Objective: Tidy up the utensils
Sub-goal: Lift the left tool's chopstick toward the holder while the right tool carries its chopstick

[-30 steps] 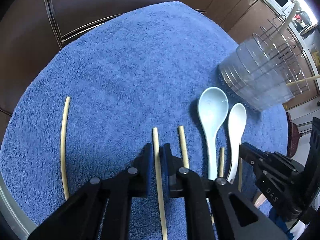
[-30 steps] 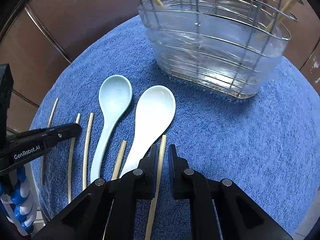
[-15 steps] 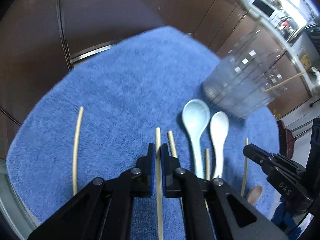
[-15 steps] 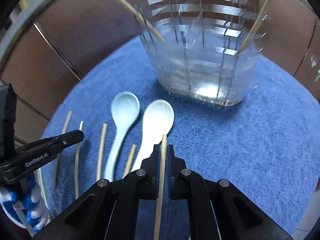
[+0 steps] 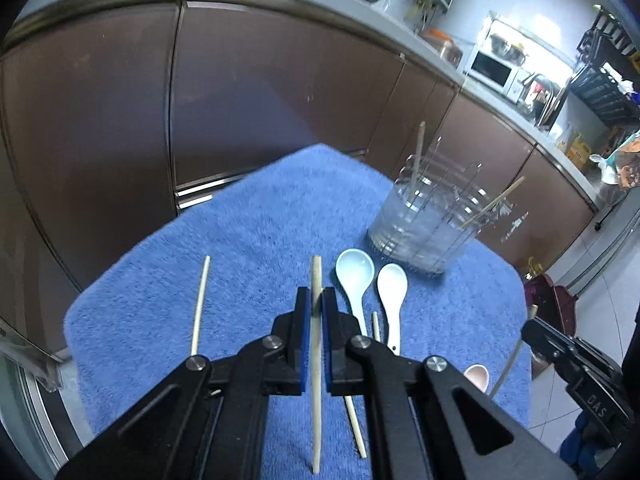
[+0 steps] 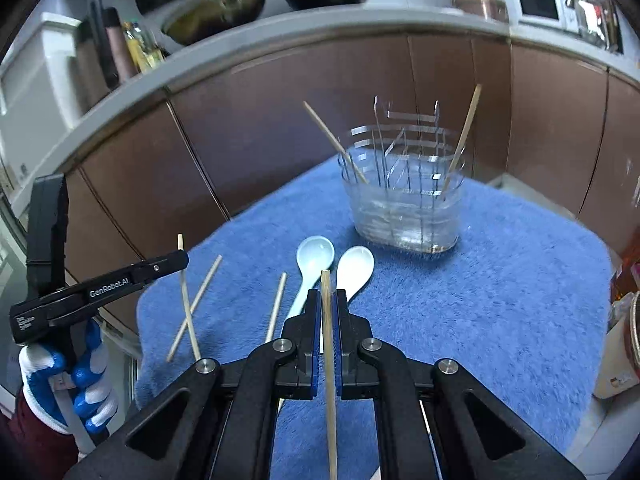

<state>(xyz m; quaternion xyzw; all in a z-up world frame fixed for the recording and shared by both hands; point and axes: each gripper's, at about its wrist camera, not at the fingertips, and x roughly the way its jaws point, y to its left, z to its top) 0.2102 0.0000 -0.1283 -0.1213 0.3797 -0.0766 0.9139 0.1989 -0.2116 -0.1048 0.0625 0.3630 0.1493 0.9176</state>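
Chopsticks sit clamped one in each tool: the left tool [image 5: 316, 300] grips one chopstick [image 5: 317, 380] and the right tool [image 6: 327, 302] grips another chopstick [image 6: 329, 360], both above the blue towel [image 6: 480, 300] covering the tabletop. Loose sticks [image 6: 276, 306] and two spoons [image 6: 354, 266] lie beyond, before the wire-and-clear-plastic holder [image 6: 404, 208]. Brown cabinets [image 6: 280, 120] stand behind. The left tool's side reads "GenRobot.AI" [image 6: 108, 292].

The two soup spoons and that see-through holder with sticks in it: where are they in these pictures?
Pale blue spoon [image 6: 315, 251]: right wrist view, on its bowl.
White spoon [image 6: 355, 267]: right wrist view, on its bowl.
Clear utensil holder [image 6: 404, 216]: right wrist view, on its front wall.
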